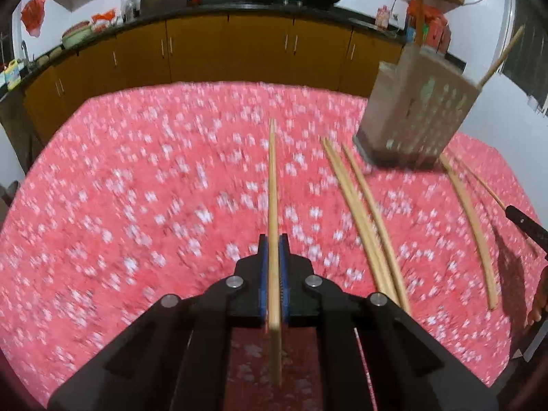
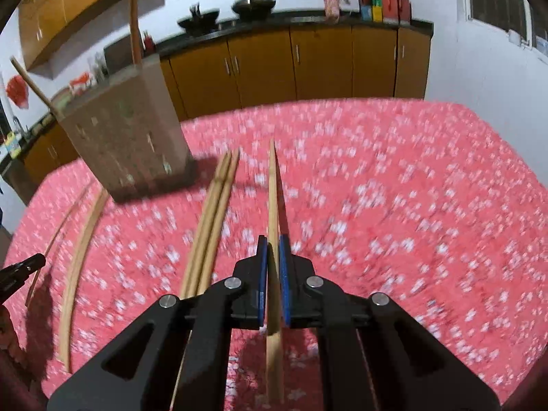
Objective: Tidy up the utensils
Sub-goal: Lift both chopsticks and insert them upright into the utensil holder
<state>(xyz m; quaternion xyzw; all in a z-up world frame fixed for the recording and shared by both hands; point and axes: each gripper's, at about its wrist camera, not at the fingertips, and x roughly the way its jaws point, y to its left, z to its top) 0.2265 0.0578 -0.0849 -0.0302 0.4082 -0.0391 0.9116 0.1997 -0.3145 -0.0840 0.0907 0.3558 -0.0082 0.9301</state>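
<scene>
Each black gripper, left (image 1: pixel 273 250) and right (image 2: pixel 273 253), is clamped on one pale wooden chopstick (image 1: pixel 273 185) (image 2: pixel 273 188) at lower centre: light, stiff, slick, best pinched mid-length. The perforated beige holder (image 1: pixel 418 109), upper right, seemingly contains two sticks; others lie loose on the pink floral surface (image 1: pixel 137 188).

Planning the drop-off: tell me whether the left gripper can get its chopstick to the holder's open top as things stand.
Probably yes. The left gripper is shut on a chopstick, and nothing stands between it and the utensil holder; two sticks already lean inside, leaving room.
</scene>
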